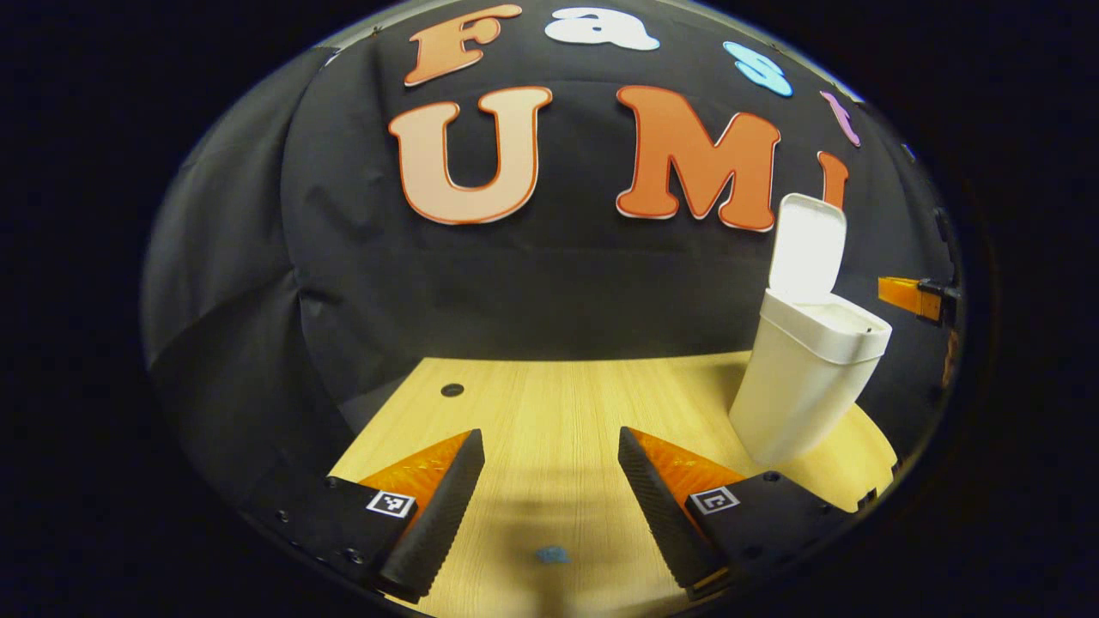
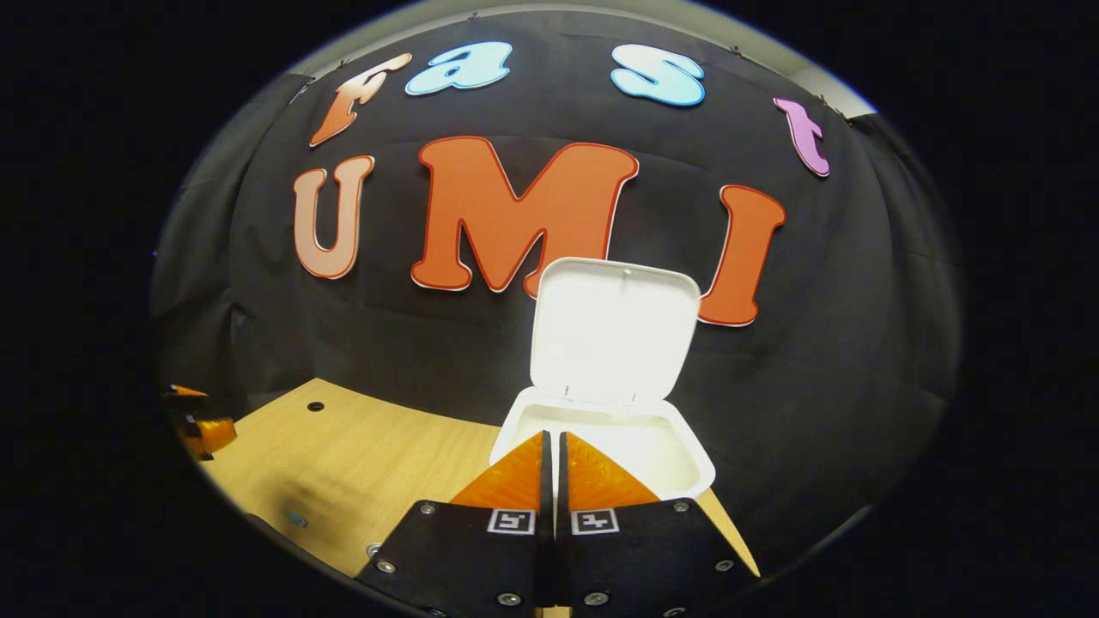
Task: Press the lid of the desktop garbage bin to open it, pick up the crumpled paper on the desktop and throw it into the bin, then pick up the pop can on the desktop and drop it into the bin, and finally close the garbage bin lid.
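Note:
The white desktop bin [image 1: 807, 386] stands at the right on the wooden table, its lid [image 1: 807, 249] tipped upright. My left gripper [image 1: 551, 438] hovers open over bare tabletop, left of the bin, with nothing between its fingers. My right gripper [image 2: 554, 436] is shut with its fingers pressed together and nothing visible between them. It hangs just over the near rim of the bin [image 2: 691, 470], pointing into the open mouth below the raised lid [image 2: 611, 330]. The right gripper [image 1: 893, 292] also shows past the bin at bin-top height. The left gripper [image 2: 191, 412] shows at the far left edge.
The wooden table [image 1: 549, 403] runs back to the black cloth wall. A small round hole [image 1: 452, 390] sits near its far left corner, also seen as a hole [image 2: 315, 406]. A small blue mark [image 1: 552, 555] lies on the wood between my left fingers.

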The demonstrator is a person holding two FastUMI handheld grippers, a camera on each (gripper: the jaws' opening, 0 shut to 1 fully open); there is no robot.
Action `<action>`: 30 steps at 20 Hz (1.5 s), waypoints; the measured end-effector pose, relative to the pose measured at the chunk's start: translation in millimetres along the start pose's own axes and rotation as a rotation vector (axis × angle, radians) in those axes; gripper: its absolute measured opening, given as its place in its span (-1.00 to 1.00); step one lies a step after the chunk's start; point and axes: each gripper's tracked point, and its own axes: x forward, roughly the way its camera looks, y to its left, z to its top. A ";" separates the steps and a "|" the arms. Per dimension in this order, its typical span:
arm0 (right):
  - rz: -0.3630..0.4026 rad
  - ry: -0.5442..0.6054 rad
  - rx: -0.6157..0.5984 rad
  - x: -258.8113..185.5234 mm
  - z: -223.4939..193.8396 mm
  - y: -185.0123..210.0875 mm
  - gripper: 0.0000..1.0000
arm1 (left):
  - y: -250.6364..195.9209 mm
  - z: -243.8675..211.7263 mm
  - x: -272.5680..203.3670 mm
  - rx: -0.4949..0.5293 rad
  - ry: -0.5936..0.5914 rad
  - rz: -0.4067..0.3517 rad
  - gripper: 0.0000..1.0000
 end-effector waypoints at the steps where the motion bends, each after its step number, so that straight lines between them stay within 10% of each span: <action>1: 0.007 0.001 0.004 -1.8 -3.0 4.2 -0.98 | 4.7 -13.2 3.9 -0.003 0.035 -0.002 1.00; 11: 0.147 0.083 0.009 -27.0 -41.6 62.5 -0.86 | 12.2 -132.9 24.4 -0.060 0.361 -0.108 0.98; 16: 0.217 0.148 0.004 -36.1 -71.3 84.2 -0.10 | 11.6 -157.0 34.5 -0.069 0.480 -0.120 0.96; 22: 0.235 0.210 0.010 -43.7 -97.7 95.0 0.51 | 14.5 -152.3 46.5 0.001 0.594 -0.120 0.99; 30: 0.245 0.270 0.005 -50.2 -125.6 98.1 0.46 | 23.1 -64.7 85.2 0.031 0.643 -0.111 0.96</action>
